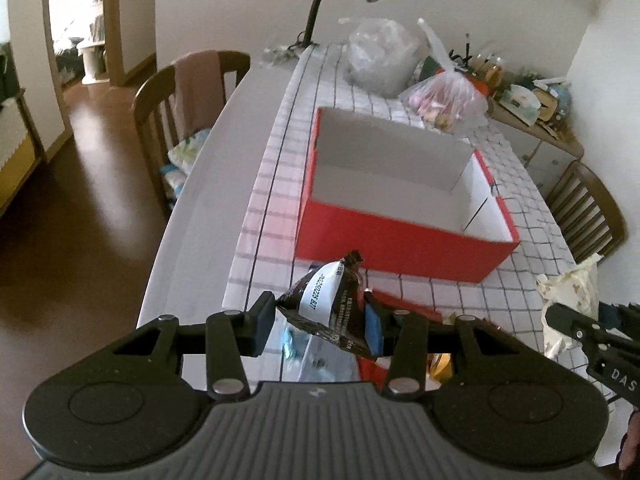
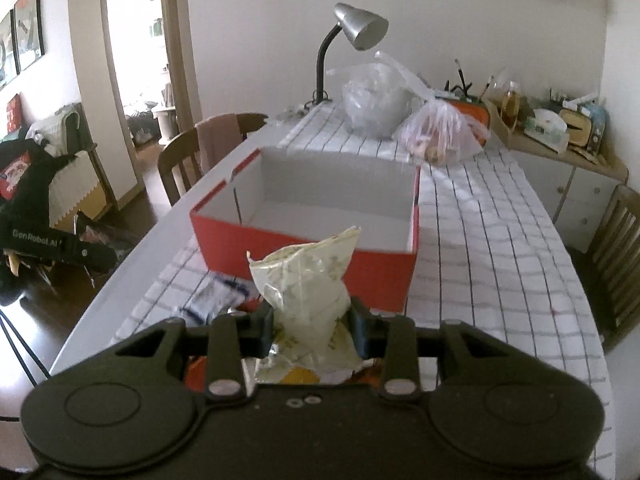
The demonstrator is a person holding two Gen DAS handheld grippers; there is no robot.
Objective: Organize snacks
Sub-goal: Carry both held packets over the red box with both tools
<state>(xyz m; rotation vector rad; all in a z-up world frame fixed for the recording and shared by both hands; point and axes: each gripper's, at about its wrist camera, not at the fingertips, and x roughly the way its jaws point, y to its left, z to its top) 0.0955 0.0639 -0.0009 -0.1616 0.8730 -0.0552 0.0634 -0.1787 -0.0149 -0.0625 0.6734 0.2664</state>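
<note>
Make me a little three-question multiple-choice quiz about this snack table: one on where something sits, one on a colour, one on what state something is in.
1. Where is the desk lamp?
A. at the table's far end, beyond the box
B. inside the box
C. on a chair

2. What colour is the box outside?
A. blue
B. red
C. green

3. What is the right gripper doing?
A. hanging open, holding nothing
B. clamped on a pale snack packet
C. gripping the lamp

Answers: A, its base stands behind the box near the plastic bags; B, the outer walls are red, the inside white; B, both pads squeeze the packet.
</note>
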